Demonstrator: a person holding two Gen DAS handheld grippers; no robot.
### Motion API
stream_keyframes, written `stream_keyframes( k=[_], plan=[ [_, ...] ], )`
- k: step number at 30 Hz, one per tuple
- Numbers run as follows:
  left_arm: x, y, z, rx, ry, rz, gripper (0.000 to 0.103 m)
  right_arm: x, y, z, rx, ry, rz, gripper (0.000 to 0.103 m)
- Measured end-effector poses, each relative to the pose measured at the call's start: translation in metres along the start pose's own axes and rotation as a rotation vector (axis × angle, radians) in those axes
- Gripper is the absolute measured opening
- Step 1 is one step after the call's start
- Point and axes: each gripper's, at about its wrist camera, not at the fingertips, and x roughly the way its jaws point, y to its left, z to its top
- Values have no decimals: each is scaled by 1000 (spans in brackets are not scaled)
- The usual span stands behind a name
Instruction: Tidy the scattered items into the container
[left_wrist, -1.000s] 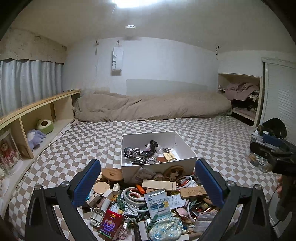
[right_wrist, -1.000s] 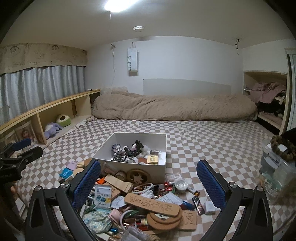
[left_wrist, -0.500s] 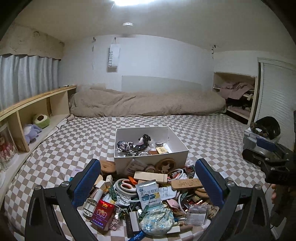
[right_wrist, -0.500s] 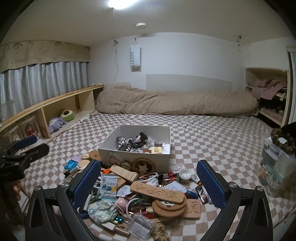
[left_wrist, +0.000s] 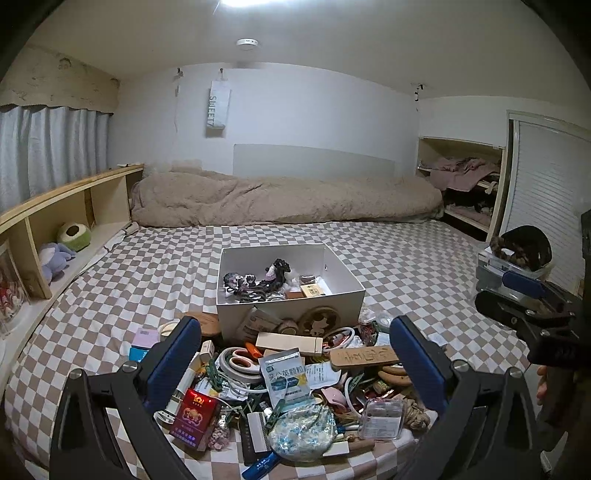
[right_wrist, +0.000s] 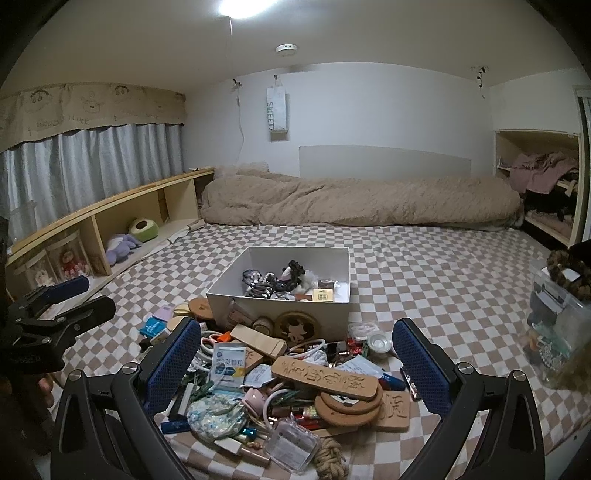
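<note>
A white open box (left_wrist: 288, 308) (right_wrist: 280, 308) stands on the checkered bed with hair ties and small packets inside. In front of it lies a heap of scattered items: a red cigarette pack (left_wrist: 194, 415), a blue-white medicine sachet (left_wrist: 286, 376) (right_wrist: 229, 365), a carved wooden plaque (right_wrist: 328, 376) (left_wrist: 364, 356), round cork coasters (right_wrist: 349, 404), a clear plastic case (right_wrist: 291, 445). My left gripper (left_wrist: 295, 363) hovers open above the heap, nothing between its blue pads. My right gripper (right_wrist: 297, 363) is likewise open over the heap, holding nothing.
A wooden shelf (right_wrist: 110, 218) with plush toys runs along the left. A beige duvet (left_wrist: 280, 199) lies at the back. A clear bin (right_wrist: 557, 317) with clutter stands at the right. The other gripper shows at each view's edge, held by a hand (left_wrist: 543, 386).
Both grippers have pulled back and risen slightly, so the whole heap and the bed's front edge now show. Both stay open; nothing was picked up.
</note>
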Motion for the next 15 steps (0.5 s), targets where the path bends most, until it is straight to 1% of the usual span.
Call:
stream_keyframes(
  k=[4,15],
  plan=[
    [-1,3,-1,-16,4,-15,103,1,-1,-2,3,11,1,103],
    [-2,7,-3,-31,23,6,103,3,1,-5,-14,29,0,103]
  ],
)
